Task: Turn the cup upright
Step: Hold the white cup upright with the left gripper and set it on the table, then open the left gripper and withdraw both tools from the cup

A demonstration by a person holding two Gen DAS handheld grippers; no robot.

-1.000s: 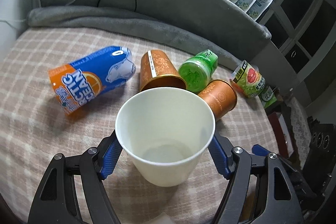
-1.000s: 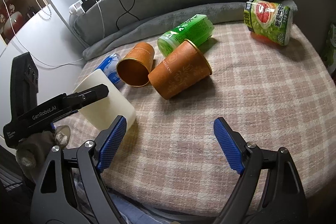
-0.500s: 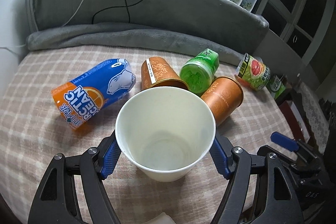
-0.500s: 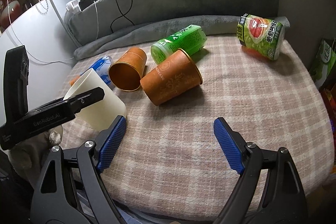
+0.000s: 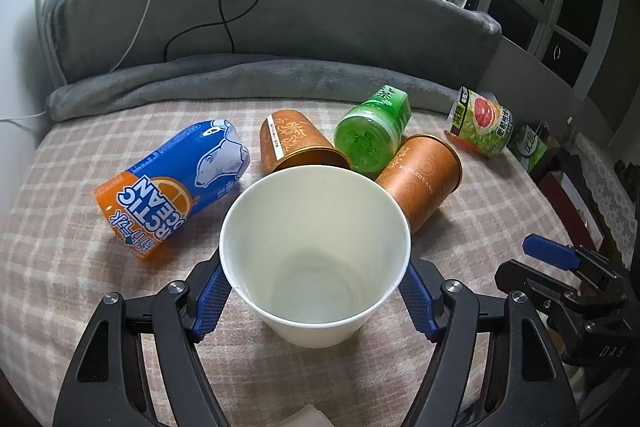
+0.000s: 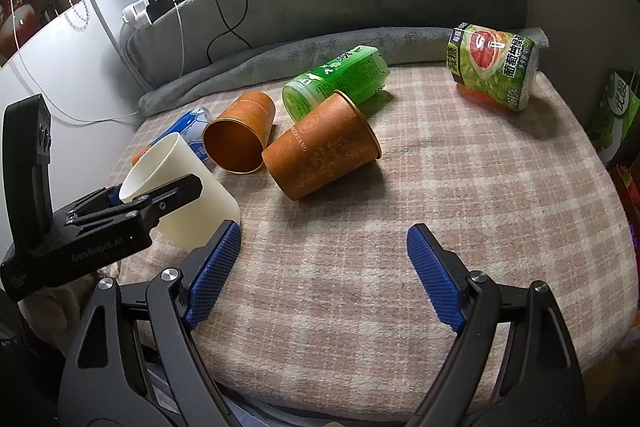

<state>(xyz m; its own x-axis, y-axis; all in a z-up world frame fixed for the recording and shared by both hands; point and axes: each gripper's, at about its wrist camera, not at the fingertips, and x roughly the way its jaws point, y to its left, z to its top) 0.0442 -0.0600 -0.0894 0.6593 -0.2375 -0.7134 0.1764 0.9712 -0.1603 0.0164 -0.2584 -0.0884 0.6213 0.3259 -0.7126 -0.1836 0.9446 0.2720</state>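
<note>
The left gripper (image 5: 316, 301) is closed on a cream paper cup (image 5: 316, 251), its blue pads pressed to both sides of the wall. The cup is tilted, mouth toward the camera, its base at or just above a checked blanket (image 6: 460, 187) covering a soft seat.

The right gripper (image 6: 324, 267) hangs wide open and empty just beside the cup.

The thin wall could buckle under a tight squeeze, and the soft blanket could let the cup tip when it is set down. Two orange cups (image 6: 324, 147) lie just behind and could be knocked.

Readable writing: "ARCTIC OCEAN" on a blue and orange can (image 5: 172, 187), "RONGZHUANG" on one orange cup, and "GenRobot.AI" on the left gripper's body. A green bottle (image 6: 340, 79) and a grapefruit can (image 6: 494, 65) carry Chinese characters.
</note>
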